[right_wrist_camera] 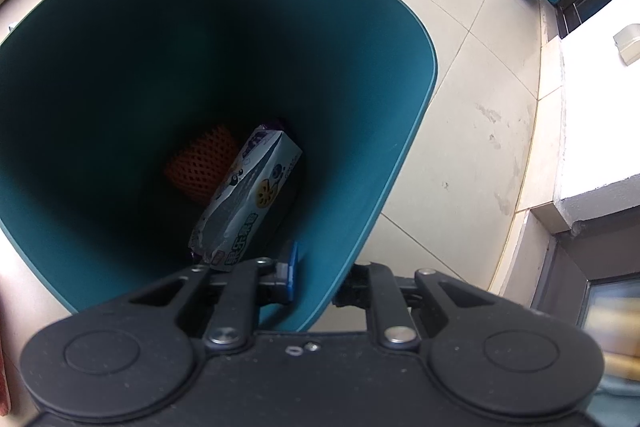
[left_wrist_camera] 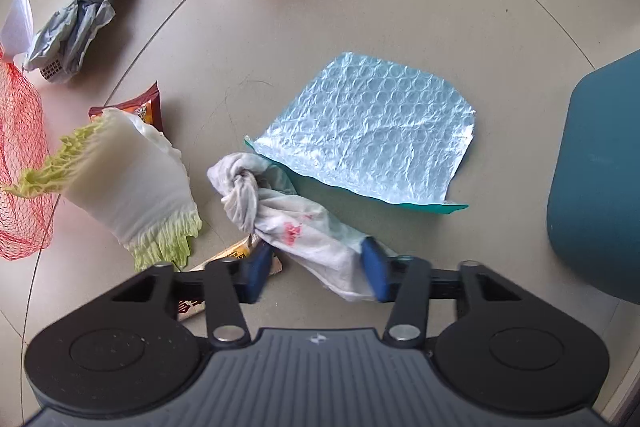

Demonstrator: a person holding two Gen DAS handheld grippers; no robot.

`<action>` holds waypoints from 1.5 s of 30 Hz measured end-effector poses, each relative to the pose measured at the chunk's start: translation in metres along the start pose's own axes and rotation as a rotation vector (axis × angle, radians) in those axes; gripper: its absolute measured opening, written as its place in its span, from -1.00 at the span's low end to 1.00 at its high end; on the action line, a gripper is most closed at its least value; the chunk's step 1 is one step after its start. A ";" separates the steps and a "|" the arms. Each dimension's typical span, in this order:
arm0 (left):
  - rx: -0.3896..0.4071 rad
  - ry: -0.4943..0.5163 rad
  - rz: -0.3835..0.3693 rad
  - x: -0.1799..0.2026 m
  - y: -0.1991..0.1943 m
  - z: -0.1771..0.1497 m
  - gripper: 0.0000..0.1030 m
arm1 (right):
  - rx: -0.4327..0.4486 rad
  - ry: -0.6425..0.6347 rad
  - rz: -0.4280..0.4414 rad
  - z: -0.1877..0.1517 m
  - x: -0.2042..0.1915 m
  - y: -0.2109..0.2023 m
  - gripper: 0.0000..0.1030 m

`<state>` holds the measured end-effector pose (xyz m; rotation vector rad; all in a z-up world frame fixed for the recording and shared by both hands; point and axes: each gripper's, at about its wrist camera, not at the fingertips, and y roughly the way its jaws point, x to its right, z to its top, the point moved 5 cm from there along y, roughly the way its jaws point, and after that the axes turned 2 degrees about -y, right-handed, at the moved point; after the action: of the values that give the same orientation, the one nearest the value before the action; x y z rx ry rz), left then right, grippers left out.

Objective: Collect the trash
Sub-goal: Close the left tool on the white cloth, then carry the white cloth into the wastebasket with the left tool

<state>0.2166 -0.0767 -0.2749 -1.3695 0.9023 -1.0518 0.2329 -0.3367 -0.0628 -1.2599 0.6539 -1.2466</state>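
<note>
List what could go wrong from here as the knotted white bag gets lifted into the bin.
1. The left claw pinches only the loose tail of the knotted white bag; thin plastic could slip out or tear on lifting.
2. The bag overlaps the bubble mailer edge, so the mailer may get dragged along.
3. The right claw clamps only the thin rim of the teal bin; a jolt could tip it.
</note>
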 end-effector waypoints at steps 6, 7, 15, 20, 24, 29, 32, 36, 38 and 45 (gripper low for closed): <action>0.017 0.009 0.007 -0.001 -0.008 -0.004 -0.75 | 0.001 0.004 0.000 0.000 -0.001 0.000 -0.71; 0.027 0.009 0.009 -0.002 -0.011 -0.005 -0.77 | 0.001 0.003 -0.001 0.000 0.000 0.000 -0.71; 0.069 0.072 0.030 0.002 -0.055 -0.010 -0.86 | 0.001 0.009 -0.003 0.000 0.000 0.000 -0.71; 0.099 0.145 0.009 0.017 -0.104 -0.002 -0.86 | 0.000 0.013 0.000 -0.001 0.001 0.001 -0.72; 0.125 0.215 -0.005 0.035 -0.147 0.005 -0.86 | 0.000 0.015 0.004 -0.001 0.003 0.001 -0.72; 0.157 0.307 -0.028 0.067 -0.198 0.009 -0.86 | -0.001 0.020 0.006 0.000 0.003 0.000 -0.73; 0.169 0.352 -0.041 0.086 -0.225 0.008 -0.86 | -0.004 0.029 0.014 -0.001 0.003 0.002 -0.73; 0.182 0.425 -0.054 0.113 -0.260 0.007 -0.86 | -0.011 0.028 0.022 0.000 0.004 0.004 -0.74; 0.194 0.459 -0.056 0.128 -0.277 0.007 -0.86 | -0.012 0.027 0.028 0.000 0.005 0.004 -0.74; 0.254 0.551 -0.137 0.191 -0.323 0.008 -0.86 | -0.007 0.033 0.036 0.001 0.008 -0.001 -0.75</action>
<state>0.2646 -0.2311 0.0637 -0.9495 1.0328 -1.6358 0.2357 -0.3438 -0.0599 -1.2307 0.7023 -1.2390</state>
